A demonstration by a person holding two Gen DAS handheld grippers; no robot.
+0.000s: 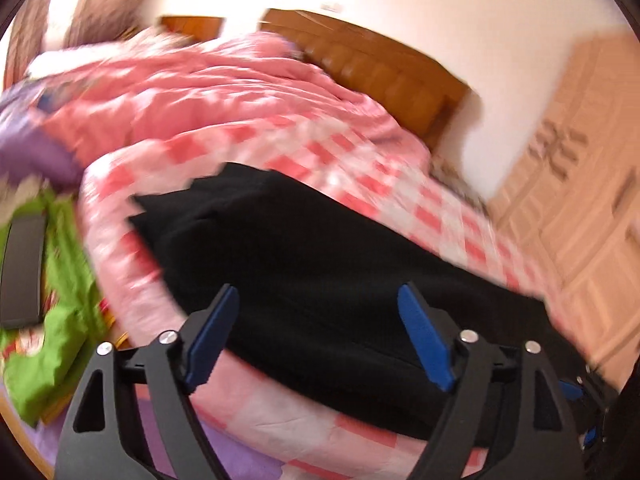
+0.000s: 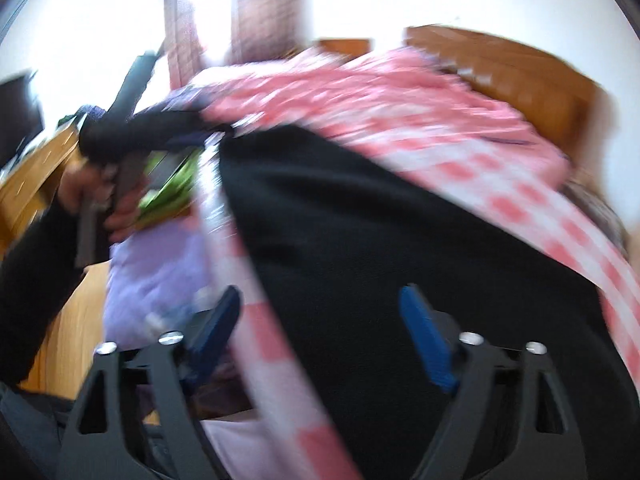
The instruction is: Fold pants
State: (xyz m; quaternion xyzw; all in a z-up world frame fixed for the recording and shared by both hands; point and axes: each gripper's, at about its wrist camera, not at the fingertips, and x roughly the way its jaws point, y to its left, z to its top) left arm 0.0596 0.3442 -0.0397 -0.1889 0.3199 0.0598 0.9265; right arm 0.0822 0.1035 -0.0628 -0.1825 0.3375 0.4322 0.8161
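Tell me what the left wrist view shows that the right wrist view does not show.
Only the left wrist view shows the pale wardrobe doors and a flat dark object on green cloth. Only the right wrist view shows a person's hand holding the left gripper's handle, and a bright window. Both show the black pants on the pink checked bedding, the wooden headboard, and an open gripper with nothing between its blue pads.

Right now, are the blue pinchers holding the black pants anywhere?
No. The left gripper and right gripper both stand open with nothing between their pads. The black pants lie loose on the pink checked bedspread.
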